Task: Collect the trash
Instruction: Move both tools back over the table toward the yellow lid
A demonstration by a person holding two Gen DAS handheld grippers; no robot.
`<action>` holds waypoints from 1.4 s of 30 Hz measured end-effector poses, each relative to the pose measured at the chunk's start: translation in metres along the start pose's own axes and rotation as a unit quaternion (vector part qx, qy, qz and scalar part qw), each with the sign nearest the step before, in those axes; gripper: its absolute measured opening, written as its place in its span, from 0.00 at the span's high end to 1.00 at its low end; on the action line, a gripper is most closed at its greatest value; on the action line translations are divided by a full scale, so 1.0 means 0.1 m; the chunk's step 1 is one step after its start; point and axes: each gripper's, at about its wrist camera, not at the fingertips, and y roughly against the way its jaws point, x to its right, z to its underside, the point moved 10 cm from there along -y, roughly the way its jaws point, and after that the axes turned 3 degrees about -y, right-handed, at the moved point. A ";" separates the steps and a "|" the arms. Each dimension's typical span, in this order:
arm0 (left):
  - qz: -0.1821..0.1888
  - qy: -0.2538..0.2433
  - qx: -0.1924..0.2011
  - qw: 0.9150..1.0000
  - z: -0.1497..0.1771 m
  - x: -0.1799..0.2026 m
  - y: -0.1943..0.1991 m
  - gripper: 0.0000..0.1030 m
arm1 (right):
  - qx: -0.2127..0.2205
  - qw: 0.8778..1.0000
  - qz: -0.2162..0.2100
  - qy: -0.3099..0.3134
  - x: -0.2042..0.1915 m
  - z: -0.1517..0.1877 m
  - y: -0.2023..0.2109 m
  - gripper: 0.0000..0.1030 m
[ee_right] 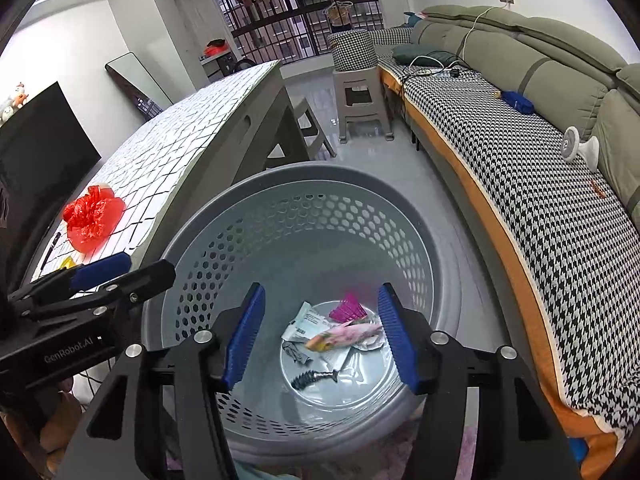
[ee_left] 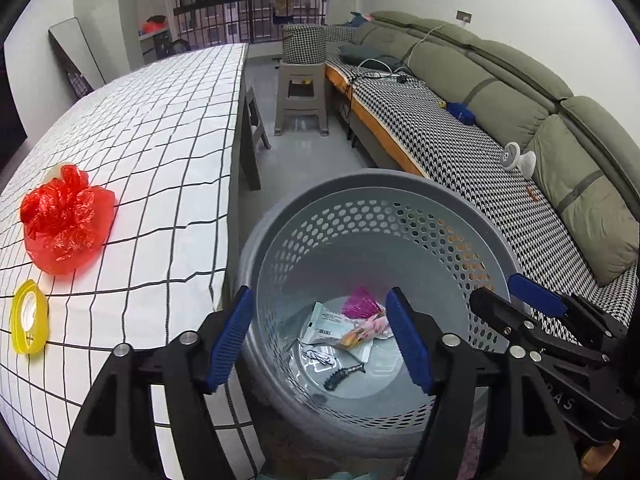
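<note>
Left wrist view has my left gripper (ee_left: 320,340) tipped down over the grey perforated basket (ee_left: 404,196), its blue pads (ee_left: 230,338) spread wide with nothing between them. My right gripper (ee_right: 320,336) sits in the same pose over the same basket (ee_right: 192,240), jaws apart and empty; in the left view I see it coming in from the right edge (ee_left: 516,300), and in the right view the left one reaches in from the left (ee_right: 124,270). At the bottom of the basket lies the collected trash: a white wrapper (ee_left: 324,322), a magenta foil scrap (ee_left: 360,304), a pink-and-orange packet (ee_right: 348,334), a crumpled grey bit (ee_right: 296,354) and a dark toothed clip-like piece (ee_right: 314,378) I can't identify for certain. Still on the table (ee_left: 160,140), which wears a white cloth with a black grid, are a crumpled red plastic bag (ee_left: 64,220) and, nearer me, a yellow tape roll (ee_left: 29,316), both well apart from the basket. The basket stands on the pale floor between the table and a green sofa (ee_left: 520,80) with a houndstooth cover. A grey plastic stool (ee_right: 362,108) stands further back, in front of a barred window.
</note>
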 end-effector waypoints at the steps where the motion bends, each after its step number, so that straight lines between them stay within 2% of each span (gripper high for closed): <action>1: -0.002 0.001 0.003 1.000 0.00 -0.01 0.02 0.30 | 0.002 1.000 0.001 0.000 -0.01 0.00 0.02 0.42; 5: -0.008 0.003 0.012 1.000 -0.01 -0.05 0.08 0.25 | 0.015 1.000 0.008 0.001 -0.03 0.00 0.09 0.33; 8: -0.016 0.006 0.023 1.000 -0.03 -0.08 0.15 0.19 | 0.023 1.000 0.010 0.001 -0.05 0.00 0.16 0.30; 15: -0.027 0.018 0.048 0.998 -0.03 -0.21 0.37 0.10 | 0.038 0.999 0.025 0.009 -0.14 0.03 0.28 0.26; 22: -0.047 0.036 0.073 0.996 -0.01 -0.52 0.64 0.09 | 0.053 0.998 0.017 0.028 -0.43 0.08 0.38 0.25; 30: -0.084 0.074 0.093 0.989 0.11 -1.11 0.96 0.08 | 0.068 0.995 -0.022 0.074 -1.04 0.12 0.49 0.25; 42: -0.166 0.140 0.100 0.971 0.44 -2.37 1.35 0.08 | 0.038 0.981 -0.091 0.165 -2.27 0.21 0.34 0.25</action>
